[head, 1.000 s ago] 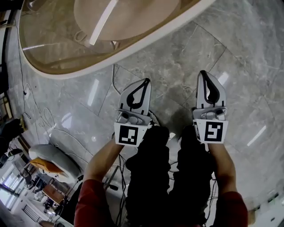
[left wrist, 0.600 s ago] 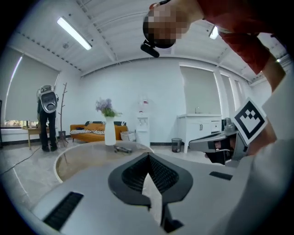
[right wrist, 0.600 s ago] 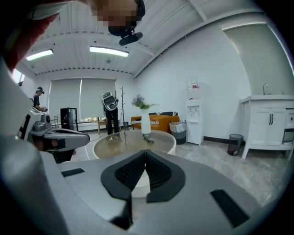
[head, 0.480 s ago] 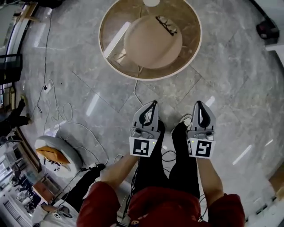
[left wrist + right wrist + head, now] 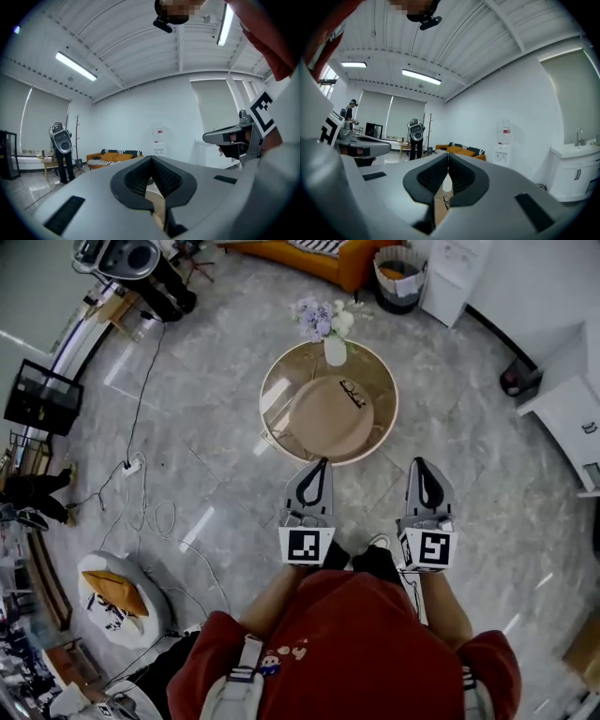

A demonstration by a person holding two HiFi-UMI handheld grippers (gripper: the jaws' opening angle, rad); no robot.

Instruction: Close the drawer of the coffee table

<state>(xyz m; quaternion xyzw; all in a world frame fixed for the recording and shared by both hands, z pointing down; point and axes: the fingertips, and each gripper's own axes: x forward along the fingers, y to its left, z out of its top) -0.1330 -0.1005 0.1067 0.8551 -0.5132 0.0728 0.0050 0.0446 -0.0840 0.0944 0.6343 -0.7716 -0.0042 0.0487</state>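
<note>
Both left tongs [image 5: 322,462] and right tongs [image 5: 419,462], closed and empty, hover short of the coffee table [image 5: 267,401]

The person is wearing a red top [image 5: 356,634] that is filling the lower middle of the head view, its sleeves stopping short of the forearms. A pale grey strap [image 5: 246,667] is running down its lower left, beside a small coloured print. Dark trousers [image 5: 373,564] and a light shoe [image 5: 378,542] are peeking out just above the top. The left tool [image 5: 322,463] and right tool [image 5: 417,463] are wearing light grey shells with black ribbed pads [image 5: 166,176] tapering to a point. Each is carrying a white cube [image 5: 307,546] printed with a black square marker.
</note>
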